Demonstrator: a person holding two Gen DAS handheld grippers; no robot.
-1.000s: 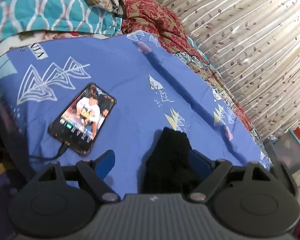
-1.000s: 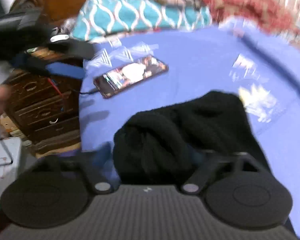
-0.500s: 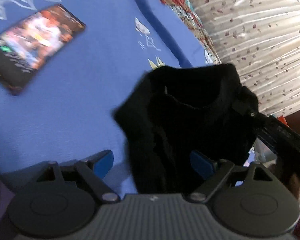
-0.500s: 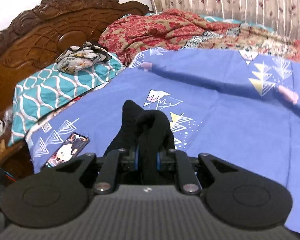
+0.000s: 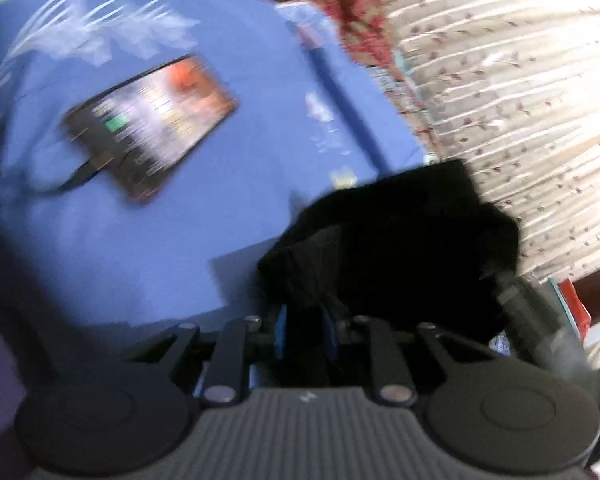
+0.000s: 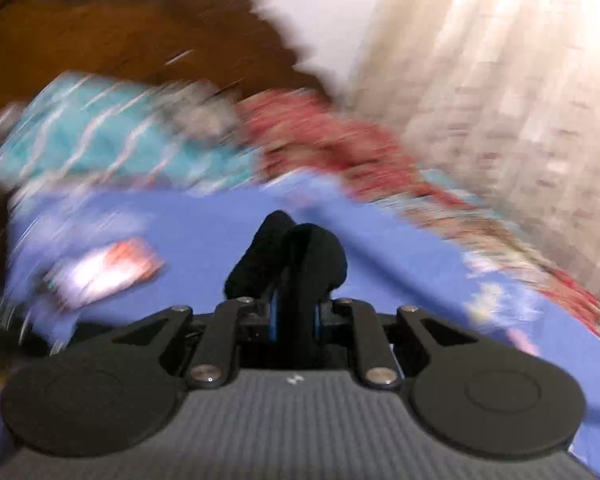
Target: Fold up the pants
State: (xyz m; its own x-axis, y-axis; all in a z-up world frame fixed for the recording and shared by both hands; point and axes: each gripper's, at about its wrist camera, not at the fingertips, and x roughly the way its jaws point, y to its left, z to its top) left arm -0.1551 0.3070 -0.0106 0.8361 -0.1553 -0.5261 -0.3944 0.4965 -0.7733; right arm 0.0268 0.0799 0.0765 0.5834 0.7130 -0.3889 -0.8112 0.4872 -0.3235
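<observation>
No text can be read; the phone (image 5: 150,128) screen is blurred

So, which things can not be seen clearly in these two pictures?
- Phone screen: motion blur in both views, content unreadable.
- Black pants: how much hangs loose is hidden; in the left wrist view the left gripper, closing on them, covers the lower part.
- Right wrist view: right gripper pinches the cloth; headboard and pillow are smeared.
</observation>
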